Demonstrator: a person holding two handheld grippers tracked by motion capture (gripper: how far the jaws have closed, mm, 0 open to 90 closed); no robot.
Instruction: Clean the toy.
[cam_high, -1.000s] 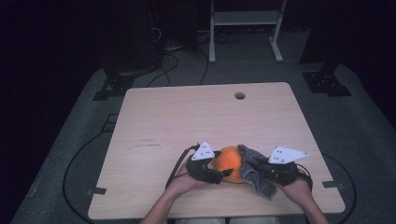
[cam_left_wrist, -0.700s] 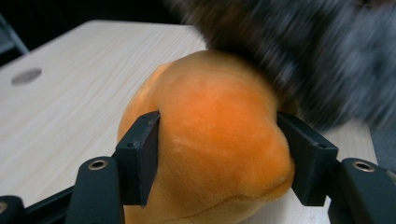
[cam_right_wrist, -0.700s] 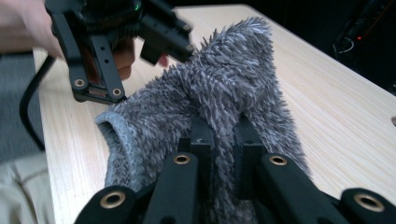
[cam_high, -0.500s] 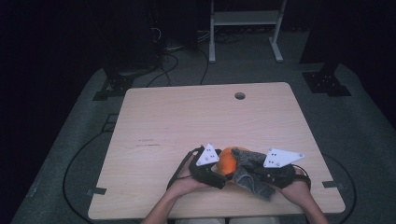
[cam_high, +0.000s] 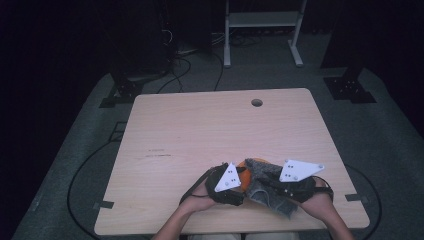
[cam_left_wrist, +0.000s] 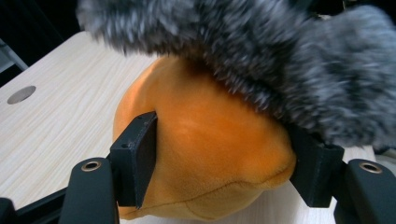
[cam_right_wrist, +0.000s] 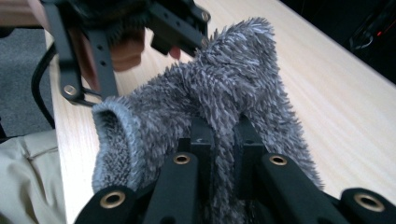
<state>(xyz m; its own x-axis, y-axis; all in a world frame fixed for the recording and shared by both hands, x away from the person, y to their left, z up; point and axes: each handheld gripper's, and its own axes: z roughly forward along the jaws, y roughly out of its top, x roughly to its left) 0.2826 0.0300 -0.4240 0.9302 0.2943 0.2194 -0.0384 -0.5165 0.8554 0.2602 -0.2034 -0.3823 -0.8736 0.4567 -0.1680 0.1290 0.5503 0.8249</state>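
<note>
Light wood table (cam_high: 200, 145) in a dark room, orange plush (cam_left_wrist: 205, 140) low center near its front edge, left gripper (cam_left_wrist: 224, 163) jaws just closing around it, right gripper (cam_right_wrist: 224, 135) pinched tight on fuzzy grey sock (cam_right_wrist: 233, 88) draped over plush.

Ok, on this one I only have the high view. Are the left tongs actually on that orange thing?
Observer: Yes. In the left gripper view the left tongs have just been closing, and their pads press both sides of the orange plush toy.
Operator: And the grey stuff over it?
Observer: A fuzzy grey cloth; it lies over the toy's top.
Operator: What about the right tongs?
Observer: The right tongs are shut on a fold of that cloth.
</note>
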